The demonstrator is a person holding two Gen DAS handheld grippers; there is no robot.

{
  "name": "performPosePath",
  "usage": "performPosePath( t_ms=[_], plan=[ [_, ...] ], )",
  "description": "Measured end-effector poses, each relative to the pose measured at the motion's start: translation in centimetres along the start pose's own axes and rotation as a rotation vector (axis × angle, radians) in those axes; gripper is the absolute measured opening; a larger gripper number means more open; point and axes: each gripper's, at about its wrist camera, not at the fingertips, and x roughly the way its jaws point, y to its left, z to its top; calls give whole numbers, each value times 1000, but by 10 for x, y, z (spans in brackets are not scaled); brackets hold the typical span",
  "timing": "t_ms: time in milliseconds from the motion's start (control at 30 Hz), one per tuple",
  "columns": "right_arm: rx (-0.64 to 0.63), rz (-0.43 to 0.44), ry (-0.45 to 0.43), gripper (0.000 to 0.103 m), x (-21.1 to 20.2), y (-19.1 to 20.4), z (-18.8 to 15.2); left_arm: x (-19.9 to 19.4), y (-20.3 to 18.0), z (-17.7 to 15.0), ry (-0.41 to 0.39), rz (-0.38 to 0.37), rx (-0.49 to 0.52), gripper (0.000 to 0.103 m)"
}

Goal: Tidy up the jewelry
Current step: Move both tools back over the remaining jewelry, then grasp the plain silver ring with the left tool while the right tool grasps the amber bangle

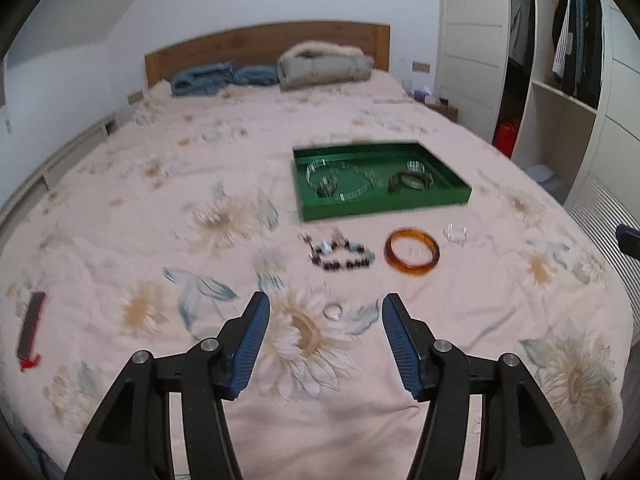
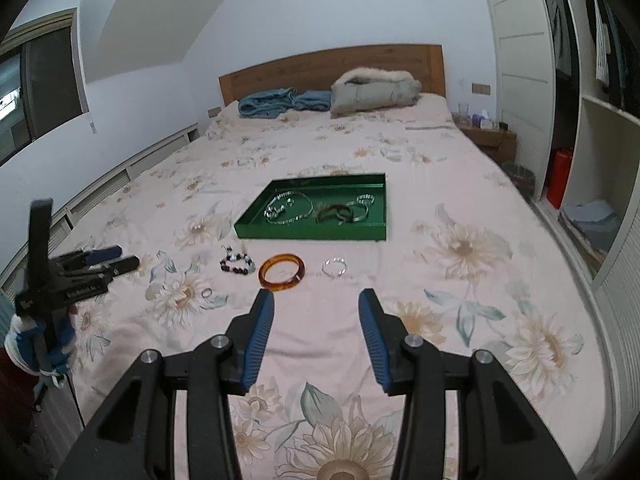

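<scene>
My left claw (image 1: 325,308) is spread wide with nothing between its blue pads, hovering low over the floral bedspread (image 1: 160,208). A small silver ring (image 1: 333,311) lies on the bed right in the gap between the fingertips, untouched. Just beyond it I see a dark beaded bracelet (image 1: 341,255), then an amber bangle (image 1: 412,253) beside it to the right, and a small clear bracelet (image 1: 455,234) next to that; all three lie apart from each other in a loose row. Behind the row sits the green tray (image 1: 384,206), already holding a silvery necklace (image 1: 340,182) and a dark bangle (image 1: 410,182) with a shiny band near it; the left view is blurred, so finer detail escapes me.

My right claw (image 2: 316,300) is also wide open and holds nothing, raised above the bed nearer the foot, with the amber bangle just ahead of its left fingertip. At the bed's left edge lies a dark bar with a red end (image 1: 30,332).
</scene>
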Motion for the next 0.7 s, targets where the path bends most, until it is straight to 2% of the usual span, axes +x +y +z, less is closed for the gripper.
performPosePath(
  t_ms=[333,567,700],
  plan=[
    [32,83,109,42,93,1,-17,83,1,-20,99,-49,20,57],
    [110,136,185,42,166,5,-15,122,4,-24,156,-75,21,43],
    [169,169,228,42,202,5,-14,131,6,-22,157,-96,20,37]
  ],
)
